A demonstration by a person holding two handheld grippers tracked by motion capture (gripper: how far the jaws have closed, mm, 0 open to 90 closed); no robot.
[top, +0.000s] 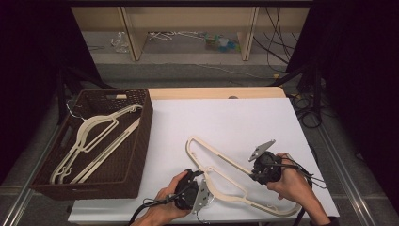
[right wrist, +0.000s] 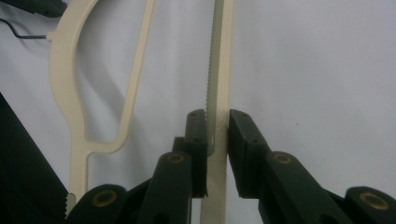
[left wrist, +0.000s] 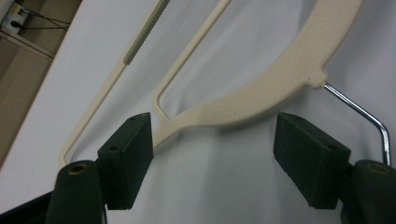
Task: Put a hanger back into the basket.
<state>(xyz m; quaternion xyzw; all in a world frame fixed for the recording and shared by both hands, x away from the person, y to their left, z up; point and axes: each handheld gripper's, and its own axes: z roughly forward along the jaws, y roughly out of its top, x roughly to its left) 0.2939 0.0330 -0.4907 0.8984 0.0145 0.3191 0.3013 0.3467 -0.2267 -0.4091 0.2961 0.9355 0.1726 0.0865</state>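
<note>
Here a cream hanger (top: 221, 176) lies flat on the white table (top: 226, 122) near the front edge, right of centre, its metal hook (left wrist: 359, 112) toward the front. The right gripper (top: 260, 173) pinches the hanger's straight bar; in the right gripper view both pads press the toothed bar (right wrist: 217, 93) from either side, jaws closed on it. The left gripper (top: 200, 181) sits at the hanger's neck near the front edge, jaws spread wide; in the left gripper view the curved shoulder (left wrist: 261, 88) runs between the two pads, and the left pad (left wrist: 130, 149) looks just beside or maybe touching the plastic, hard to tell. The right pad (left wrist: 310, 156) stands apart from it. A hand holds each gripper, forearms coming in from the front edge.

A brown wicker basket (top: 141, 141) sits past the table's left edge, overlapping the front-left corner. Inside it lie more cream hangers (top: 94, 139), stacked roughly together and angled from the back-right corner to the front-left one. Count unclear, at least two.
</note>
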